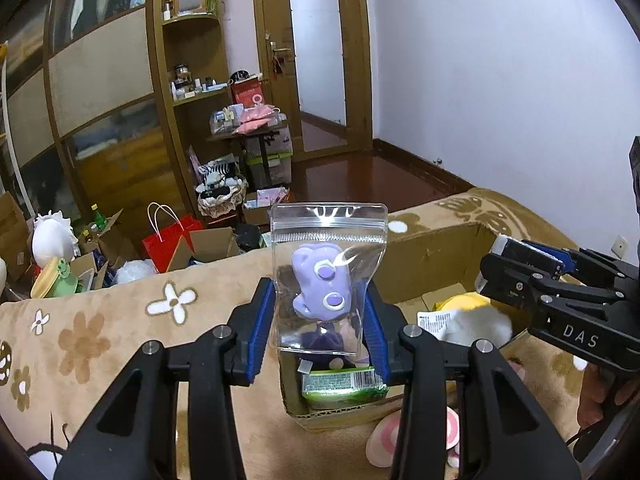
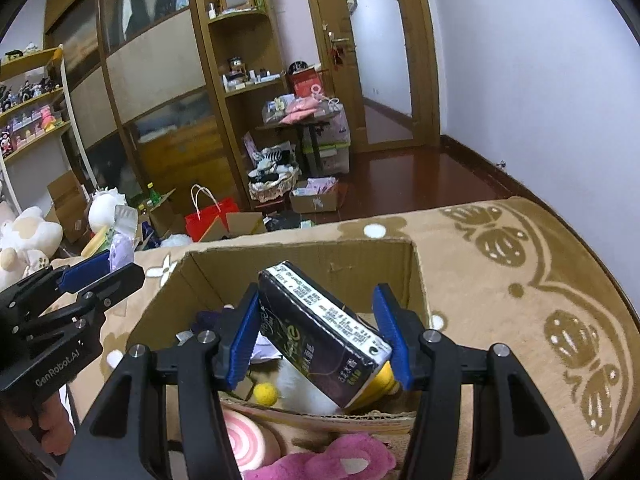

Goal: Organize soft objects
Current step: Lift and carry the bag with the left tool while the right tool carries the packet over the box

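Left gripper (image 1: 320,332) is clamped on a clear zip bag (image 1: 329,272) with a purple squishy toy (image 1: 322,286) inside, held upright over the near corner of the cardboard box (image 1: 436,258). Only the left wrist view shows that bag's face — the right one catches just the left gripper's side. Right gripper (image 2: 320,336) grips a dark tissue pack (image 2: 324,334), tilted, above the open box — white and yellow plush (image 2: 296,394) lies inside, and a pink swirl cushion (image 2: 244,440) sits just outside on the floral blanket (image 2: 520,280).
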The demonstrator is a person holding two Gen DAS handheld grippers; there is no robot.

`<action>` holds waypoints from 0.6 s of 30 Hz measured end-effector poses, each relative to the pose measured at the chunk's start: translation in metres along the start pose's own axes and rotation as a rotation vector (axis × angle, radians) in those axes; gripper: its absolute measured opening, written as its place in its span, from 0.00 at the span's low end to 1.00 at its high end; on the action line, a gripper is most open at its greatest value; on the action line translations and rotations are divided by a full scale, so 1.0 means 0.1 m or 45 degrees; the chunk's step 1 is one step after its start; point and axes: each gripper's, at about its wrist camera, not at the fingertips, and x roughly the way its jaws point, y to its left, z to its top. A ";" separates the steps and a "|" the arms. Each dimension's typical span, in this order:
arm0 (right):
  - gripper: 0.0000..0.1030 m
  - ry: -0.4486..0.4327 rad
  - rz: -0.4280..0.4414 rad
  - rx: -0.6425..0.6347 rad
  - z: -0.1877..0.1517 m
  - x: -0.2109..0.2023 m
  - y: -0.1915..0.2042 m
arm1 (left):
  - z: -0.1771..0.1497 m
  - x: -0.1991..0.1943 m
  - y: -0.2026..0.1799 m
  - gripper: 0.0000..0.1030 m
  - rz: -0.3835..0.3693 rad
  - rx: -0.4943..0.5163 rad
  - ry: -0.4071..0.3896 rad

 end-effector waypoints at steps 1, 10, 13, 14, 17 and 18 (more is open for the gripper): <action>0.57 0.007 0.002 -0.001 -0.01 0.02 0.00 | -0.01 0.01 0.00 0.40 -0.007 -0.002 0.006; 0.58 0.052 0.004 0.013 -0.07 0.16 -0.04 | -0.11 0.19 -0.03 0.40 -0.073 -0.029 0.077; 0.58 0.049 0.016 0.031 -0.08 0.17 -0.05 | -0.15 0.23 -0.07 0.40 -0.095 -0.022 0.099; 0.58 0.047 0.017 0.035 -0.08 0.17 -0.06 | -0.15 0.25 -0.08 0.40 -0.099 -0.018 0.104; 0.58 0.042 0.025 0.058 -0.11 0.17 -0.09 | -0.19 0.26 -0.13 0.40 -0.108 0.007 0.110; 0.58 0.046 0.032 0.067 -0.11 0.18 -0.11 | -0.19 0.26 -0.14 0.40 -0.108 0.012 0.109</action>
